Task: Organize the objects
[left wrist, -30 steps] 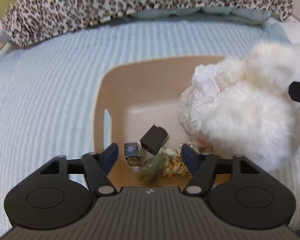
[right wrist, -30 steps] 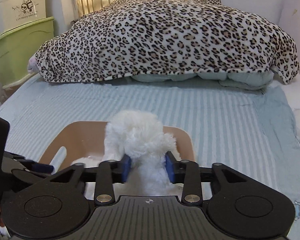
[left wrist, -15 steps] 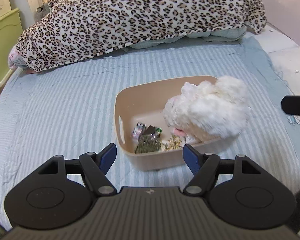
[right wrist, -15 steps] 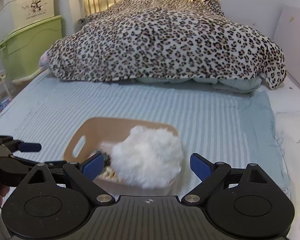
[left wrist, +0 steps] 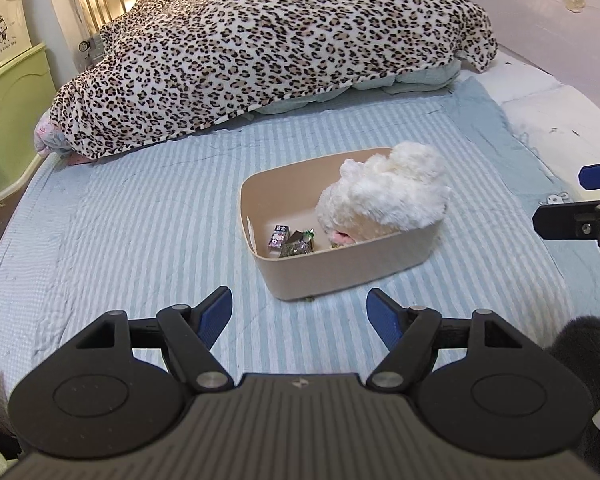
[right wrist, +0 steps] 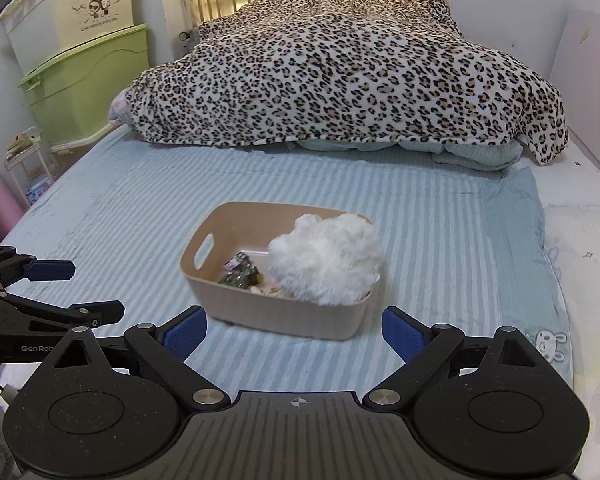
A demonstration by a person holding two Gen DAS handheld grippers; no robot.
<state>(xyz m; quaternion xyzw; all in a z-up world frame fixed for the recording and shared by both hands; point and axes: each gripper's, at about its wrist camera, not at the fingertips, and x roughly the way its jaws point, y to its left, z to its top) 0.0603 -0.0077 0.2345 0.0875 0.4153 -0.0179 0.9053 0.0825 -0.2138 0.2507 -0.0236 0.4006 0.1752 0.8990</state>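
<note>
Left gripper (left wrist: 299, 307) spread wide, fingers gripping nothing, above the striped bedsheet (left wrist: 140, 216). Centre: beige bin (left wrist: 340, 264) holding a white plush toy (left wrist: 384, 200) and small packets (left wrist: 292, 242). Right gripper (right wrist: 294, 330) equally wide, empty, near the bin.

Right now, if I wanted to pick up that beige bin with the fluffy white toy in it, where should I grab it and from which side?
Probably the handle slot in the beige bin's short wall, coming from the left. The fluffy white toy bulges over the opposite rim, so that end offers no clean edge. Both grippers, left and right, are open.
</note>
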